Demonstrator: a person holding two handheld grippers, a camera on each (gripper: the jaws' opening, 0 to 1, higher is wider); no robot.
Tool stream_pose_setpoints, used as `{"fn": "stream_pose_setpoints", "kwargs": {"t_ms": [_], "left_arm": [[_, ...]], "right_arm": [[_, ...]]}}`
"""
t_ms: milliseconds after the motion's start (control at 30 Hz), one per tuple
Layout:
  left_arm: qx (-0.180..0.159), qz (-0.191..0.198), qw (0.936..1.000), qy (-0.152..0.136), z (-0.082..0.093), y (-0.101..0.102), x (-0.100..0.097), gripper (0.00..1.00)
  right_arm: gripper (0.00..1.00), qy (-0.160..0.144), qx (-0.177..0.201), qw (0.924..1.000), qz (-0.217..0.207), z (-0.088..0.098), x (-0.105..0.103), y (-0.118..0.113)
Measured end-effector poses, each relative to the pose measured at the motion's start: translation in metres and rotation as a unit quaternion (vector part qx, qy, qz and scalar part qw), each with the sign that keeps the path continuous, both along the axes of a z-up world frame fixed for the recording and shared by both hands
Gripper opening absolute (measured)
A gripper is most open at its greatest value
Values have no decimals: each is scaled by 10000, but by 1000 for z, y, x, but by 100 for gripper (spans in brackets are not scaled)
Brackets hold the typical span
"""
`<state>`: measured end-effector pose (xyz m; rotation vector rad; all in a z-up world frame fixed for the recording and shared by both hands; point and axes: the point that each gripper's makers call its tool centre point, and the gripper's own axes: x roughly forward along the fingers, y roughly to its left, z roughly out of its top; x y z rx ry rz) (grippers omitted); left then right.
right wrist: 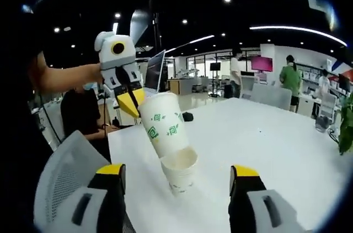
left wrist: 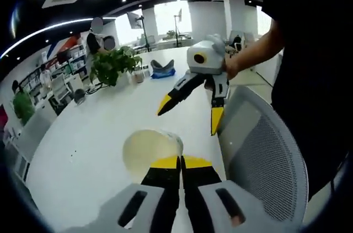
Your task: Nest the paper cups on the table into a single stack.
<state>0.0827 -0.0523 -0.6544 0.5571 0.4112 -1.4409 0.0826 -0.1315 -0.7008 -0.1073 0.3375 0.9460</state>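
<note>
The left gripper's [right wrist: 132, 101] fingers pinch the upper cup's [right wrist: 164, 124] rim at ten o'clock, the right gripper's [right wrist: 176, 180] spread wide; tilted, it may jam in the lower cup [right wrist: 179, 171].

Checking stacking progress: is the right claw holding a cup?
No: the right claw stands open and empty, short of the cups; the left claw grips the upper one.

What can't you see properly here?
- Right gripper view: the lower white paper cup hides the bottom of the tilted white paper cup with green marks.
- Left gripper view: the left tongs cover the tilted cup's near rim.
- Right gripper view: the small dark thing behind is too tiny to name.
</note>
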Motion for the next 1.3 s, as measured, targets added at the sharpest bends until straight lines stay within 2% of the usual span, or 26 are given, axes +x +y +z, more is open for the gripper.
{"fn": "stream_pose_setpoints", "kwargs": {"t_ms": [267, 400, 833, 1100, 1300], "left_arm": [[352, -143, 9992, -130, -6, 0, 9, 0], [560, -178, 9981, -171, -11, 1, 14, 0], [1115, -436, 9925, -245, -29, -4, 17, 0], [1522, -601, 9862, -235, -47, -4, 17, 0], [1623, -730, 9838, -193, -55, -9, 16, 0]], "right_arm": [[94, -33, 2, 9986, -534, -8, 3, -18], [94, -67, -139, 9980, -606, -13, 1, -21], [93, 52, -70, 9971, -751, -20, -7, -19], [92, 130, -51, 9966, -817, -23, -11, -19], [91, 176, -44, 9963, -839, -26, -12, -17]]}}
